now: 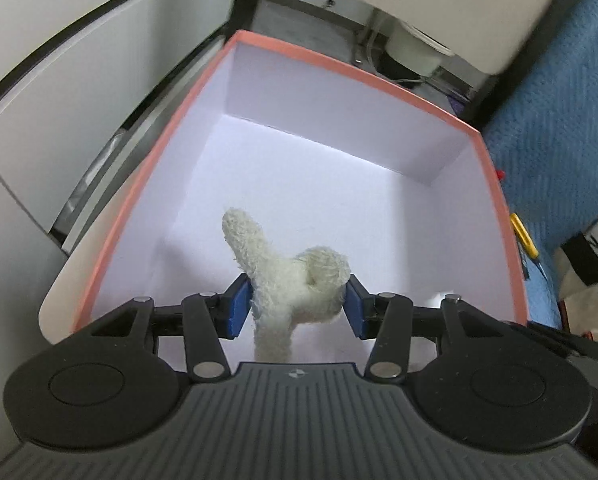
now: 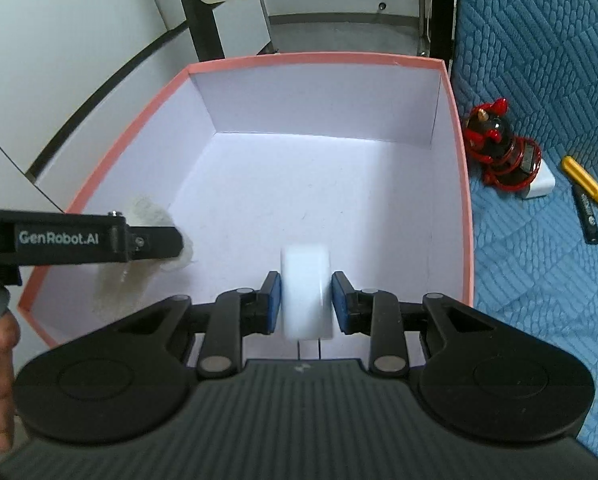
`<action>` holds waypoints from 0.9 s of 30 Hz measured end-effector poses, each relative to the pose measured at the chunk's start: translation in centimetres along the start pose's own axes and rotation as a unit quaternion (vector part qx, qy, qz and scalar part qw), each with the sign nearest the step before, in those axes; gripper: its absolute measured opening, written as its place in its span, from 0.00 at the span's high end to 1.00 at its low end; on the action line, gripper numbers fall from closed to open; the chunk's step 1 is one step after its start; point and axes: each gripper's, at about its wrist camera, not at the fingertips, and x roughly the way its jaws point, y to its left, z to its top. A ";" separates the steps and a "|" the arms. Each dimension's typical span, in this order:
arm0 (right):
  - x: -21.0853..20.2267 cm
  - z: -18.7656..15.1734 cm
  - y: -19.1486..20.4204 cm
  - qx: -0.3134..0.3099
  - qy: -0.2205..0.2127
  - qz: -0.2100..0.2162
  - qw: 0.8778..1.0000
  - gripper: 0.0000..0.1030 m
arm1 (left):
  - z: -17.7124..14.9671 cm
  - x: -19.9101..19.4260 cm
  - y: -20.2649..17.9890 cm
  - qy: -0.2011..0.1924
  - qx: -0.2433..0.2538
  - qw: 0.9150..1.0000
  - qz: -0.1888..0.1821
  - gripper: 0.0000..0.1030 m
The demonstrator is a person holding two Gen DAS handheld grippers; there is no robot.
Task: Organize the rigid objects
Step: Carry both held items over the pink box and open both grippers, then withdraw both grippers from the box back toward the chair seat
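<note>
Left gripper (image 1: 297,300): its blue-padded fingers (image 1: 238,306) are clamped on a cream fuzzy plush piece with two stubby limbs (image 1: 295,280), held above the inside of the box.
Right gripper (image 2: 306,302): its fingers (image 2: 273,300) are narrowed onto a white rounded plastic block (image 2: 307,292), gripped by its flat sides and hanging over the box floor.
Box: a large open cardboard box with a salmon-pink rim and pale white lining (image 2: 319,58) sits below both grippers; the floor that shows looks bare.
Surroundings: to the right of the box, on a blue quilted mat (image 2: 539,260), lie a red and black figurine (image 2: 499,148) on a small white block, a yellow-handled tool (image 2: 587,182) and a black marker (image 2: 587,216), all still outside.
Step in hand: both items look about to be set down in the box.
Risk, right side: the white block is smooth and held near its lower part, so it may tip or roll off its edge on release if it is let go high above the floor.
Risk, left side: the plush is soft and could cling to the pads, dragging out when the fingers part.
Risk, crowding: the two grippers are near each other over one box, as the right wrist view shows, and could knock together or clip the near wall.
</note>
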 end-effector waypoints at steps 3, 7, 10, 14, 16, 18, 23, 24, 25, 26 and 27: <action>-0.2 0.3 -0.1 -0.002 -0.001 -0.004 1.000 0.69 | -0.1 0.1 0.3 0.003 0.005 1.000 0.005 0.46; -1.2 0.9 -1.0 0.016 -0.017 0.010 1.000 0.69 | 0.2 -0.5 -0.6 -0.009 0.007 1.000 0.006 0.34; -2.8 1.0 -0.8 0.015 -0.035 0.013 0.999 0.69 | 0.4 -2.0 -1.4 -0.023 0.013 1.000 0.001 0.34; -5.3 1.4 -1.2 0.015 -0.063 0.020 0.998 0.69 | -0.2 -4.2 -2.7 -0.049 0.021 0.999 -0.008 0.34; -7.0 1.5 -1.3 0.008 -0.081 0.017 0.997 0.69 | -0.4 -5.6 -3.6 -0.062 0.025 0.998 -0.018 0.34; -8.4 1.6 -1.6 0.005 -0.096 0.016 0.995 0.69 | -0.5 -6.9 -4.5 -0.075 0.030 0.996 -0.025 0.34; -11.9 1.1 -2.5 0.008 -0.129 0.010 0.992 0.69 | -1.3 -9.7 -7.1 -0.103 0.046 0.993 -0.037 0.34; -12.7 0.9 -2.9 0.010 -0.135 0.010 0.991 0.69 | -1.4 -10.3 -7.6 -0.109 0.051 0.992 -0.038 0.34; -13.4 0.7 -3.2 0.013 -0.141 0.010 0.990 0.69 | -1.7 -10.8 -8.1 -0.115 0.055 0.991 -0.039 0.34; -13.9 0.5 -3.5 0.016 -0.147 0.010 0.989 0.69 | -2.0 -11.4 -8.5 -0.120 0.060 0.990 -0.041 0.34; -14.6 0.3 -3.8 0.020 -0.153 0.010 0.988 0.69 | -2.4 -12.0 -9.0 -0.125 0.063 0.989 -0.043 0.34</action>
